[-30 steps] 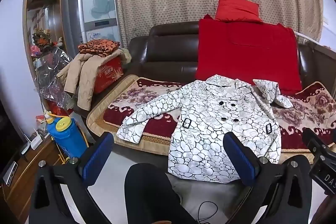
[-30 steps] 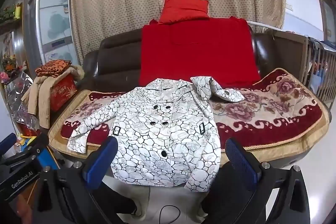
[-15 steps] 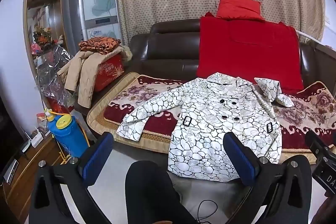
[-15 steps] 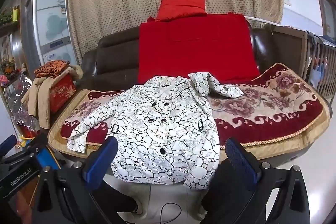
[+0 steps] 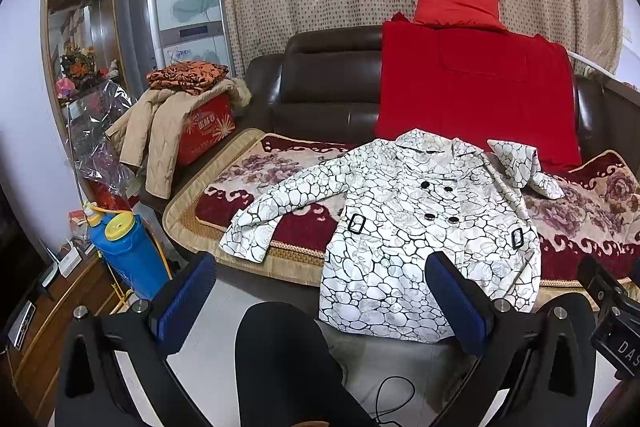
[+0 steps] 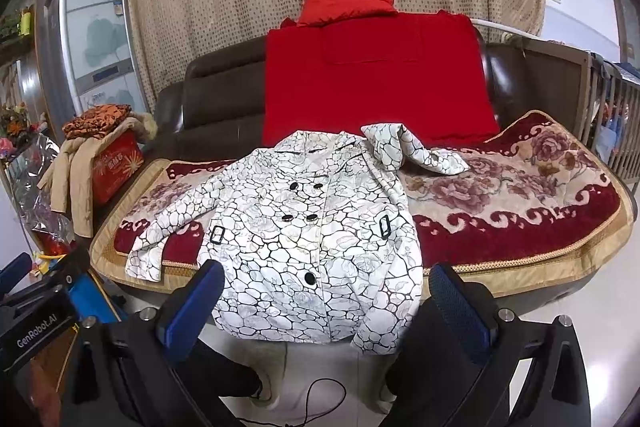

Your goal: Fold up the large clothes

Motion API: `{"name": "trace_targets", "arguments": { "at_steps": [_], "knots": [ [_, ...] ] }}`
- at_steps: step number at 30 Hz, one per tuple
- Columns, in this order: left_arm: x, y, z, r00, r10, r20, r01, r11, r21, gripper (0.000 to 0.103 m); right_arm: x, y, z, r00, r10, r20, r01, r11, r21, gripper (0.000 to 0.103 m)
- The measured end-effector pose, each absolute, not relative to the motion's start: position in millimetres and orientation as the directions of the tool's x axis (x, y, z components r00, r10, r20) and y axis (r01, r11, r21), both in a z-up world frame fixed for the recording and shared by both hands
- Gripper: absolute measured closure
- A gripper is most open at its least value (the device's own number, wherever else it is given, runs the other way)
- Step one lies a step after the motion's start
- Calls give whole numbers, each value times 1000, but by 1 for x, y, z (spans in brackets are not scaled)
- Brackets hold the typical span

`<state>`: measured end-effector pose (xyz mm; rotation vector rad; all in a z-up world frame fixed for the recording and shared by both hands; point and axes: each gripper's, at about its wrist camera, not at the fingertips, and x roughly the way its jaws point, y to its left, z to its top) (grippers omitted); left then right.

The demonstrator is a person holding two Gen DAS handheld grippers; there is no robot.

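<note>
The coat [image 5: 420,227] lies face up on the sofa [image 5: 328,87], hem hanging over the seat's front edge, one sleeve spread, the other bunched by the collar. Both grippers, left [image 5: 320,295] and right [image 6: 326,299], hang before the sofa, fingers wide apart, empty

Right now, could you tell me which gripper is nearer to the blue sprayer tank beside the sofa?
Left. The left gripper hangs just right of the blue sprayer tank; the right gripper sits further right, before the coat's hem.
</note>
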<state>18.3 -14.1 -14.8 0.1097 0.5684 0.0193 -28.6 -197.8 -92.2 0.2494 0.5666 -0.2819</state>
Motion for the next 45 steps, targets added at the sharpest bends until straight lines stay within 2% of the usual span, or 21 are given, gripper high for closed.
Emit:
{"name": "trace_targets", "arguments": {
  "at_steps": [45],
  "knots": [
    [24, -19, -30, 816, 47, -576, 23, 993, 114, 0, -22, -205, -109, 779, -162, -605, 330, 927, 178, 0]
  ]
}}
